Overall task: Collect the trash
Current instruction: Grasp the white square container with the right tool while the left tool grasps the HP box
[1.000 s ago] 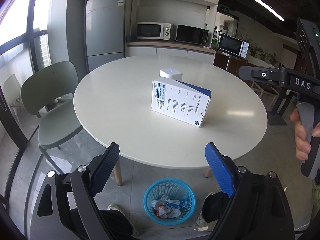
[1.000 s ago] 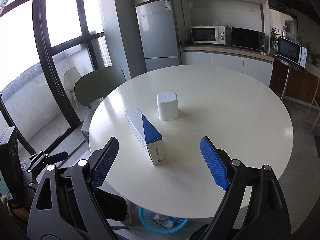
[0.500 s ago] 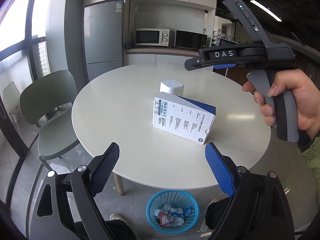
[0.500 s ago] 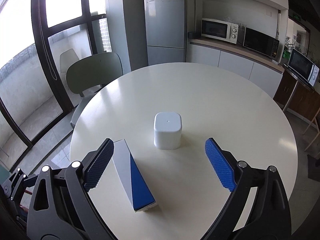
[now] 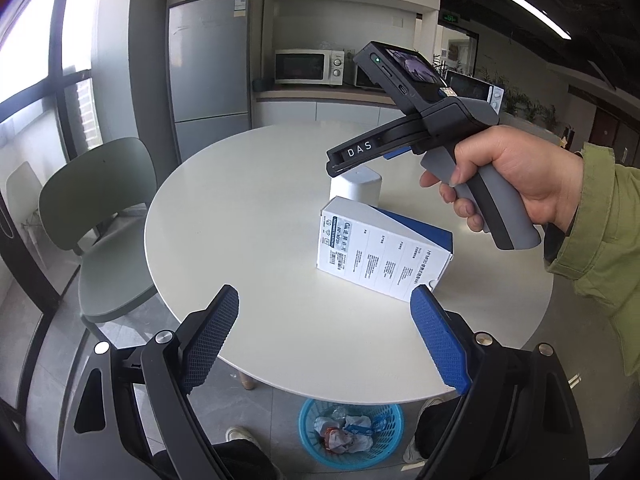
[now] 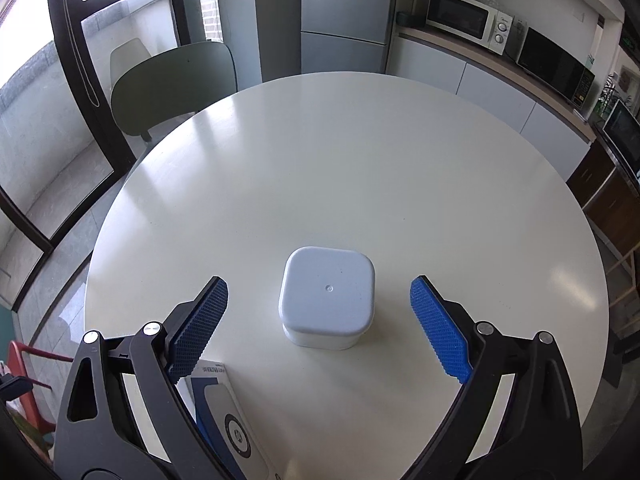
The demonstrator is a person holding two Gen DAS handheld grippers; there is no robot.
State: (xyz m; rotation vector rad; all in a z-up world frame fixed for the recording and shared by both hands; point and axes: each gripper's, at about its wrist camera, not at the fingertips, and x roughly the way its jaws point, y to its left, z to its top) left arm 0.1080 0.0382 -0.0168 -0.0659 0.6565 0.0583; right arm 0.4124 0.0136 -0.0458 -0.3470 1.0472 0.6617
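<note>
The right gripper (image 6: 318, 322) hangs spread, its jaws having just widened, the white container (image 6: 327, 296) between them untouched with bare table (image 6: 360, 168) beyond. The left gripper (image 5: 324, 338), also spread and empty, sits over the near table edge, the printed box (image 5: 380, 252) just ahead.

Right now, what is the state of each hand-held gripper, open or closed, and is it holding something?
Left hand-held gripper: open, holding nothing.
Right hand-held gripper: open, just widened, above the white container, not touching it.

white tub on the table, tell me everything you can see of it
The white tub is a small, plastic-looking container with rounded corners, standing on the round table with its flat closed face up, a tiny dimple at that face's centre. A slightly narrower band shows at its foot. It stands just behind the printed box; touching or not, unclear. Nothing grips it.
</note>
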